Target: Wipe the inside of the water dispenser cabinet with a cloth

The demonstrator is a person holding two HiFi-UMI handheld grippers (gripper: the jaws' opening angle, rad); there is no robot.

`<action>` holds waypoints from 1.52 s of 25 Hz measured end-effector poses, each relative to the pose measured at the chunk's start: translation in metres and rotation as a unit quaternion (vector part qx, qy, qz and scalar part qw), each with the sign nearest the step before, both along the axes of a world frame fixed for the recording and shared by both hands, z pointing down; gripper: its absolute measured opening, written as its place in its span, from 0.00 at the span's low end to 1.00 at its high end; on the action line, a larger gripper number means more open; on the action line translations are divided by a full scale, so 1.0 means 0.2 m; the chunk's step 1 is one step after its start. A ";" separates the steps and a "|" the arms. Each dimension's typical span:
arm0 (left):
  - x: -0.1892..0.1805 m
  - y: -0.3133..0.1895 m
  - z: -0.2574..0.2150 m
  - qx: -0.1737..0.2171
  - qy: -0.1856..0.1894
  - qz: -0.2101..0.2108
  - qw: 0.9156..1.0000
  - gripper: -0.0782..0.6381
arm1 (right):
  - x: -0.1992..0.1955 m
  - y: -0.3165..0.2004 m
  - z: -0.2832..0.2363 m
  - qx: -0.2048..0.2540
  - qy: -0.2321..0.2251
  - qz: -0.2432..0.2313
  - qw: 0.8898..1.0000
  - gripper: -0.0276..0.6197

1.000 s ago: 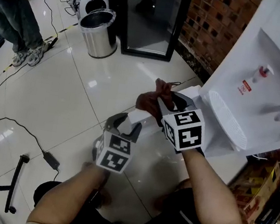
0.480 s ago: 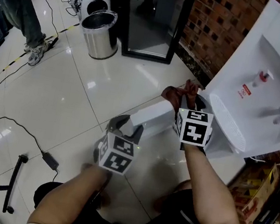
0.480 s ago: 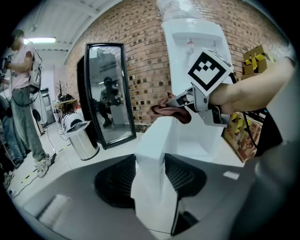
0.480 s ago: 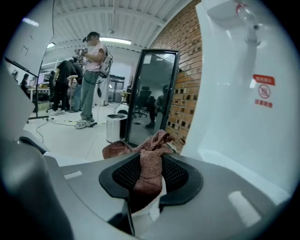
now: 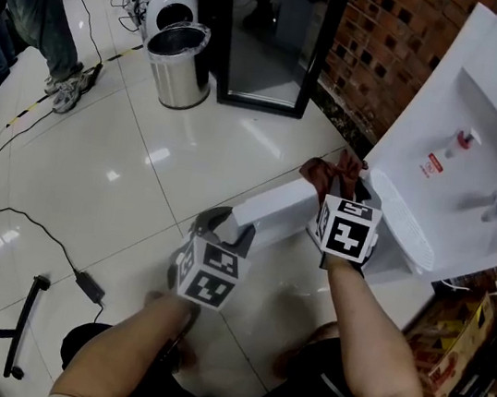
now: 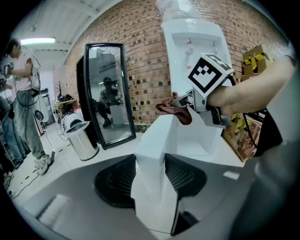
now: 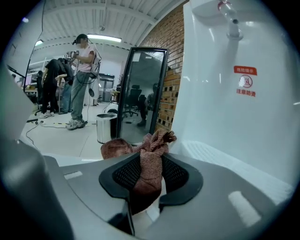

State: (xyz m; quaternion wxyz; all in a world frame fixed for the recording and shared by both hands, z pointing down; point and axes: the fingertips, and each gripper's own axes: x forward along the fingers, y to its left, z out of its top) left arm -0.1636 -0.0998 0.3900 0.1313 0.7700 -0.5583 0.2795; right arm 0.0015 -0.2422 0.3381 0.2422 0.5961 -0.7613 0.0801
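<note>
the cloth [image 7: 148, 161] sits bunched and pinched tight in my right gripper [image 5: 335, 194], at the mouth of the cabinet [image 6: 199, 139] under the water dispenser [image 5: 460, 161], placed to go inside. my left gripper [image 5: 223, 225] clamps the white door [image 5: 270, 208] by its edge, which i judge keeps it swung open and clear of the wipe.
</note>
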 end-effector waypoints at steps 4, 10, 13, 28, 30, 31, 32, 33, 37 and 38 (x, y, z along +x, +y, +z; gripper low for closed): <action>0.00 0.00 0.00 0.003 -0.011 0.007 1.000 0.38 | -0.02 0.00 -0.02 0.004 -0.025 -0.026 0.999 0.26; -0.02 0.03 -0.07 0.028 -0.020 0.036 0.999 0.38 | -0.09 0.13 -0.16 0.033 -0.071 -0.129 0.989 0.26; -0.05 0.05 -0.12 0.040 0.000 0.043 0.998 0.38 | -0.16 0.26 -0.26 0.053 -0.080 -0.196 0.976 0.26; -0.14 -0.04 -0.26 0.043 0.201 0.020 0.978 0.35 | -0.54 0.95 -0.20 0.046 -0.012 -0.479 0.877 0.26; -0.15 -0.07 -0.24 0.034 0.184 0.028 0.982 0.29 | -0.57 1.00 -0.15 0.038 0.009 -0.499 0.865 0.26; -0.15 -0.08 -0.23 0.030 0.176 0.033 0.983 0.25 | -0.59 1.02 -0.11 0.033 0.019 -0.509 0.860 0.26; -0.15 -0.09 -0.22 0.027 0.171 0.038 0.984 0.22 | -0.60 1.05 -0.07 0.029 0.028 -0.517 0.855 0.26; -0.15 -0.10 -0.22 0.023 0.170 0.043 0.984 0.21 | -0.62 1.06 -0.04 0.026 0.037 -0.525 0.850 0.26; -0.10 -0.12 -0.19 0.011 0.186 0.057 0.981 0.18 | -0.65 1.08 0.06 0.012 0.061 -0.541 0.839 0.26; -0.09 -0.12 -0.19 0.009 0.187 0.060 0.981 0.17 | -0.66 1.08 0.07 0.009 0.064 -0.541 0.838 0.26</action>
